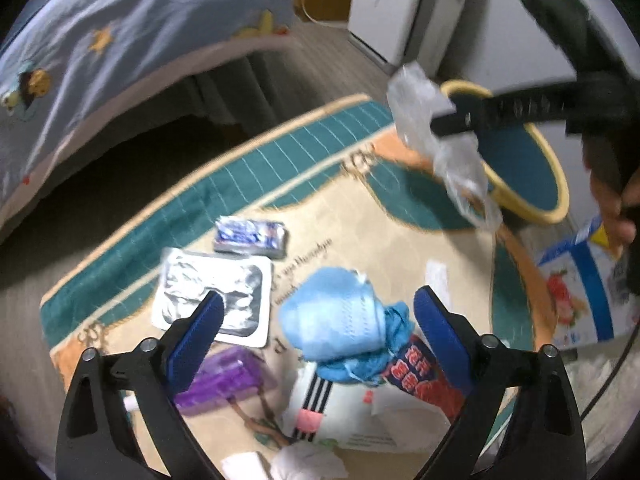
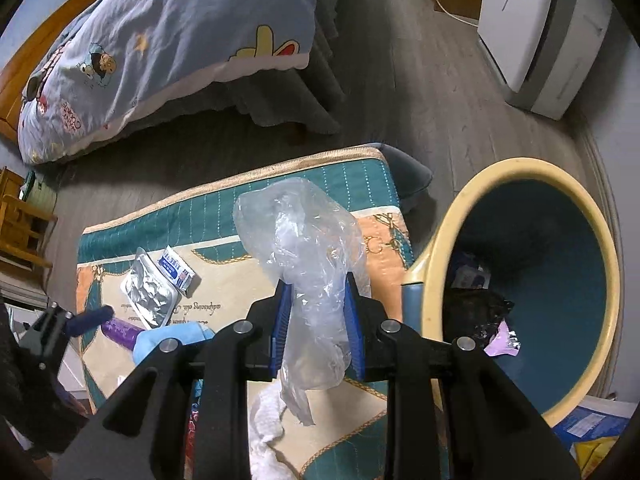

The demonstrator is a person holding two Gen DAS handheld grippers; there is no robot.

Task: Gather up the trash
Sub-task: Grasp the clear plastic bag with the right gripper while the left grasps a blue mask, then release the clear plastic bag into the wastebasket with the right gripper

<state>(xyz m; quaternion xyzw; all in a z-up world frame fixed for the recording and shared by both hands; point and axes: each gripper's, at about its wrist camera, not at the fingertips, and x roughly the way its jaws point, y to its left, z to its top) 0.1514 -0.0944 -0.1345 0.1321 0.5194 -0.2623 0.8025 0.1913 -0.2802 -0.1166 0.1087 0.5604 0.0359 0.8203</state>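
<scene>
My right gripper [image 2: 318, 300] is shut on a crumpled clear plastic bag [image 2: 308, 248] and holds it above the rug, just left of the teal bin with a cream rim [image 2: 444, 236]. The bag [image 1: 436, 128] and the bin [image 1: 560, 200] also show in the left wrist view. My left gripper [image 1: 320, 308] is open and empty above a light blue cloth bundle [image 1: 340, 320]. Around it on the rug lie a foil tray [image 1: 216, 292], a blue-white packet [image 1: 252, 236], a purple plastic piece [image 1: 224, 380] and a red snack wrapper [image 1: 420, 376].
The patterned rug [image 2: 224, 208] lies on a grey wooden floor. A bed with a blue cartoon quilt [image 2: 160, 48] stands behind it. A white appliance [image 2: 532, 32] is at the back right. A blue-white carton [image 1: 580, 284] and white tissues [image 2: 268, 420] lie near the bin.
</scene>
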